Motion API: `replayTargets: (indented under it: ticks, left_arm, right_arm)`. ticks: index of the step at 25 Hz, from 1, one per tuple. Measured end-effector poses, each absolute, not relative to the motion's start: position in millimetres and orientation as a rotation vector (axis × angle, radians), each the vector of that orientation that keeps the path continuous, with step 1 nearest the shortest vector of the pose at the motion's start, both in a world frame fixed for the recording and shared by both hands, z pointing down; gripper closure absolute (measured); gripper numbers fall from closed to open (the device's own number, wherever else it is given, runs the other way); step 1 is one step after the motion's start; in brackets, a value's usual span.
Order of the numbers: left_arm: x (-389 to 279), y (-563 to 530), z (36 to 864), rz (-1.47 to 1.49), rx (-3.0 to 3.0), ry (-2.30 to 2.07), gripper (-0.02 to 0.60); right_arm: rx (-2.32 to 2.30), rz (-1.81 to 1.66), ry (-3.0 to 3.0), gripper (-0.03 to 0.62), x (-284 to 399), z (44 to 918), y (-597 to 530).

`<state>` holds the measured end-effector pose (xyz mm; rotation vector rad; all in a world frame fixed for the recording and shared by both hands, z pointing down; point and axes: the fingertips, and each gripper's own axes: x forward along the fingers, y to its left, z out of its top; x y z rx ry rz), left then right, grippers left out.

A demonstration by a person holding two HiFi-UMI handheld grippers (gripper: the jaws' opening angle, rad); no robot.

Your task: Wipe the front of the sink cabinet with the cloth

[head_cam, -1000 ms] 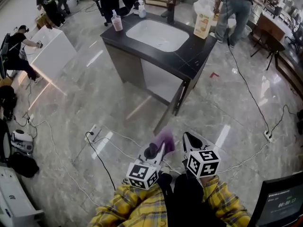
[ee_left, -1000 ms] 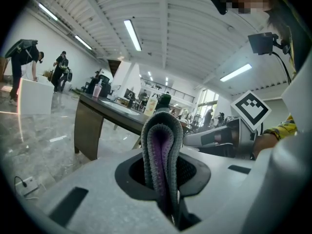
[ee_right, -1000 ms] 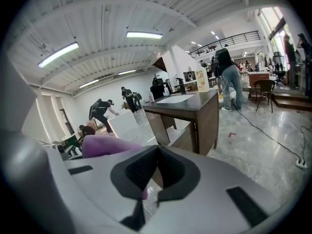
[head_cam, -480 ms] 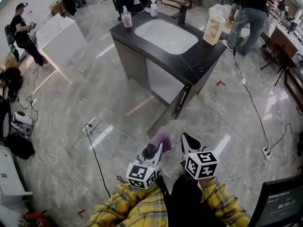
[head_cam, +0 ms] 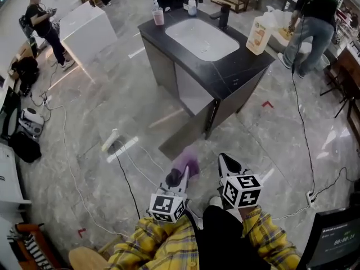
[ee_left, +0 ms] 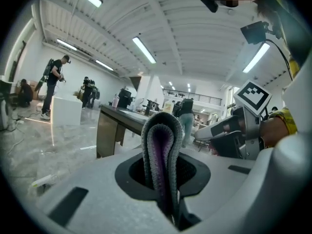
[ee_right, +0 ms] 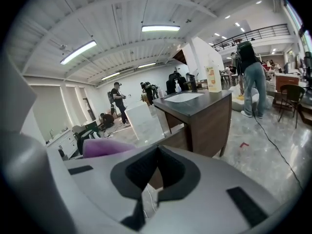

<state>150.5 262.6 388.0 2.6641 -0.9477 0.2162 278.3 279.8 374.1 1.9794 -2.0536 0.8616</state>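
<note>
Up close, the left gripper [ee_left: 163,182] has its jaws closed tight on the cloth [ee_left: 163,145], a purple one folded over so that its rounded fold stands up above the jaw tips. The right gripper [ee_right: 156,155] has its jaws brought together too, with nothing between them; only a sliver of floor shows through the slit lower down.

From the head view, the left gripper [head_cam: 179,176] and right gripper [head_cam: 226,165] are held side by side low in front of the person, whose yellow plaid sleeves [head_cam: 163,243] show at the bottom edge. The cloth [head_cam: 186,162] sticks out ahead of the left gripper, over the marble floor [head_cam: 101,94].

The sink cabinet [head_cam: 194,89] stands well apart from both grippers, further ahead, and the cloth is not touching it. Its door [head_cam: 210,117] at the near right corner hangs open. On the dark top are a white basin [head_cam: 202,38], a black tap [head_cam: 224,17], a pump bottle [head_cam: 192,5], a pink cup [head_cam: 159,16] and a pale jug [head_cam: 258,34].

Cables [head_cam: 126,176] trail over the floor, and a person in jeans [head_cam: 310,30] stands beyond the cabinet.
</note>
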Motion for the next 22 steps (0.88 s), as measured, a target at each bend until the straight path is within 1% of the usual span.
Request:
replayTargets:
  ticks: [9, 18, 22]
  left_arm:
    - [153, 294, 391, 0.233, 2.573, -1.151, 0.546]
    - [147, 330, 401, 0.242, 2.477, -1.31, 0.546]
    - [139, 341, 407, 0.252, 2.447, -1.343, 0.546]
  right_arm:
    - [1.826, 0.871, -2.139, 0.591, 296, 383, 302]
    - [1.687, 0.889, -2.204, 0.591, 299, 397, 323]
    - [1.646, 0.904, -2.228, 0.591, 289, 401, 323]
